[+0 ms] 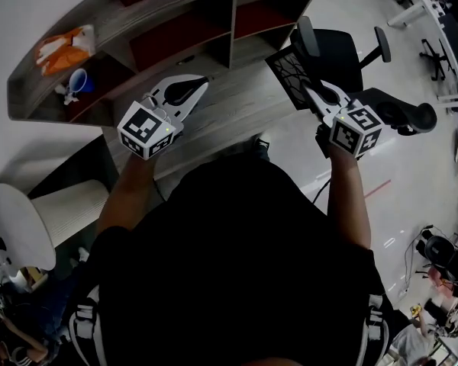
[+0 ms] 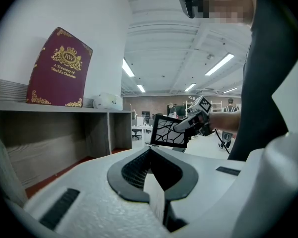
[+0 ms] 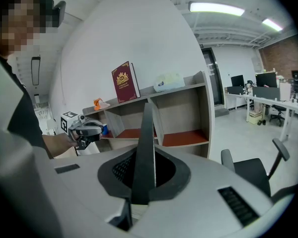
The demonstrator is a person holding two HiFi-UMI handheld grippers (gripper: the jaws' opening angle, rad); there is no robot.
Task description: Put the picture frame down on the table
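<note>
Clamping the picture frame (image 1: 288,73) edge-on, right gripper (image 1: 313,91) hovers above open floor (image 1: 412,189).

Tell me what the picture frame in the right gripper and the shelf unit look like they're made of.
Picture frame: thin, matte black border, likely plastic or painted wood; its edge shows no grain. The face looks like a white printed sheet with black lines.
Shelf unit: grey boards with a wood-grain look, probably laminate, with dark red inner panels.

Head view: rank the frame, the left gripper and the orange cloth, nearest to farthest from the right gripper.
1. Frame: clamped in the right gripper.
2. Left gripper: to its left.
3. Orange cloth: far left, on the shelf.
</note>
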